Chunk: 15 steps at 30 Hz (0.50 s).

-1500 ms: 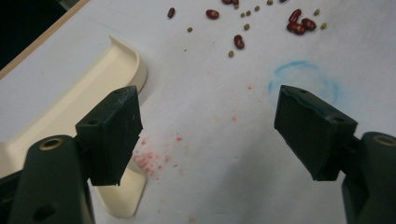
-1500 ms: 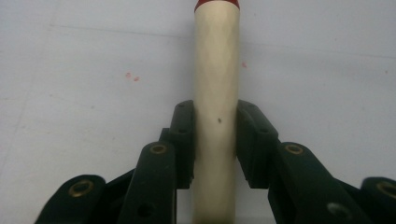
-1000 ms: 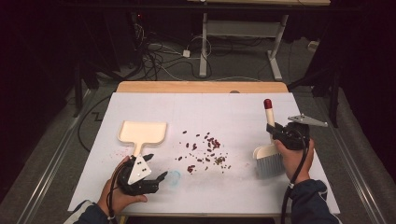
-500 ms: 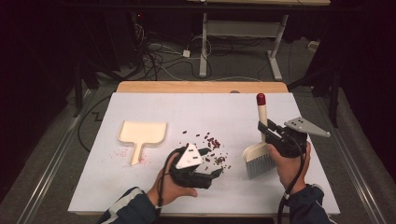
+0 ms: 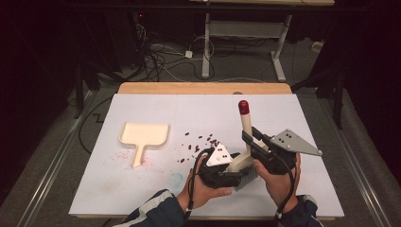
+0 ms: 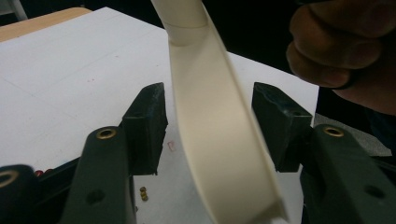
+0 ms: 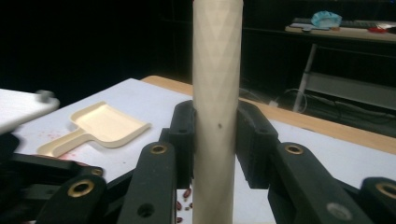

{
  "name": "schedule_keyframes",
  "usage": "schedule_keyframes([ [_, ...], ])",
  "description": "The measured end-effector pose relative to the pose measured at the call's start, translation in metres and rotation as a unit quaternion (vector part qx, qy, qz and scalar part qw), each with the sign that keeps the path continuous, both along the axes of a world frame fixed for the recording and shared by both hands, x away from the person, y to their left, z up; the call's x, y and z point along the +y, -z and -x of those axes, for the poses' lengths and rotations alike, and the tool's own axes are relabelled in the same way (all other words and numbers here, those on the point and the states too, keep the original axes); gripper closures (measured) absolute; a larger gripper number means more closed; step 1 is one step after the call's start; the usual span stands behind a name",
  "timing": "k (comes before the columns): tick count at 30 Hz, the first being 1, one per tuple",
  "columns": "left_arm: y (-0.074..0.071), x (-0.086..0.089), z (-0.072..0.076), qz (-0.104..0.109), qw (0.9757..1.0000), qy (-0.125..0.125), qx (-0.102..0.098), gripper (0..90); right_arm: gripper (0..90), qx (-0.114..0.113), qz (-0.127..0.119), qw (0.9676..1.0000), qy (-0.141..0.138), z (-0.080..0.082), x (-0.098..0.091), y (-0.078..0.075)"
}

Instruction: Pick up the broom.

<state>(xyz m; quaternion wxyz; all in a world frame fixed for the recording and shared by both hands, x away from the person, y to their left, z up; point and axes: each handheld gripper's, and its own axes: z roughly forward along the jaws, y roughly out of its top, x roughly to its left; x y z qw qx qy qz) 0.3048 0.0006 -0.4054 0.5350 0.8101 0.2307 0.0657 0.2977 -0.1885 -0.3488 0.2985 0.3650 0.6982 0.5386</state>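
- Since the earlier frames the left tongs (image 5: 230,166) have travelled from the lower left of the high view, beside the dustpan (image 5: 143,135), to the lower middle, and the brush (image 5: 243,149) has come along with the right tongs (image 5: 253,142) from the right toward the centre.
- Now the brush stands nearly upright in the lower middle of the high view, its red tip at the top and its bristle head low, just above the white table (image 5: 142,189).
- Right tongs are clamped on the round cream handle, both pads pressing it, as the right gripper view shows.
- Left tongs have just been closing; the flat cream neck of the brush (image 6: 210,130) is between the jaws, but the pads do not press it yet, with a gap showing on both sides.
- I judge the brush light and stiff, of hard smooth plastic, so it may slip or turn; the flat neck gives a surer hold than the round handle. Its bristles are soft and should not be squeezed.
- Dark red crumbs (image 5: 203,140) lie scattered on the table between the brush and the dustpan, which lies flat at centre left.
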Motion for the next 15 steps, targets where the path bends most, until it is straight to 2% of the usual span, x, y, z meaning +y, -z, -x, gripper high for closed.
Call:
schedule_keyframes([
  [2,0.0,0.004,-0.001,0.009,0.9998,0.018,0.001,54.7,70.5,-0.007,-0.001,1.0,-0.006,0.004,0.003,-0.001],
  [4,-0.001,0.007,-0.001,0.004,0.9998,0.018,-0.002,57.9,70.3,-0.01,0.005,0.9999,-0.009,0.007,0.007,-0.003],
  [6,-0.001,0.014,-0.005,0.006,0.9997,0.022,0.005,61.3,70.2,-0.014,0.005,0.9998,-0.011,0.009,0.008,-0.004],
  [7,-0.001,0.014,-0.005,0.006,0.9997,0.022,0.005,62.3,69.9,-0.014,0.009,0.9997,-0.019,0.009,0.008,-0.006],
  [9,-0.001,0.029,-0.013,-0.001,0.9994,0.035,0.009,63.9,68.3,-0.002,0.02,0.9987,-0.047,0.005,0.006,-0.009],
  [11,-0.004,0.041,-0.013,-0.018,0.9989,0.043,-0.005,65.1,63.0,0.005,0.022,0.9949,-0.099,0.001,0.001,-0.011],
  [13,-0.007,0.052,-0.012,-0.036,0.9975,0.058,-0.018,65.4,56.4,0.016,0.044,0.9885,-0.144,-0.002,-0.002,-0.013],
  [15,-0.008,0.063,-0.01,-0.044,0.9967,0.064,-0.023,65.6,52.8,0.016,0.067,0.981,-0.181,-0.003,-0.006,-0.013],
])
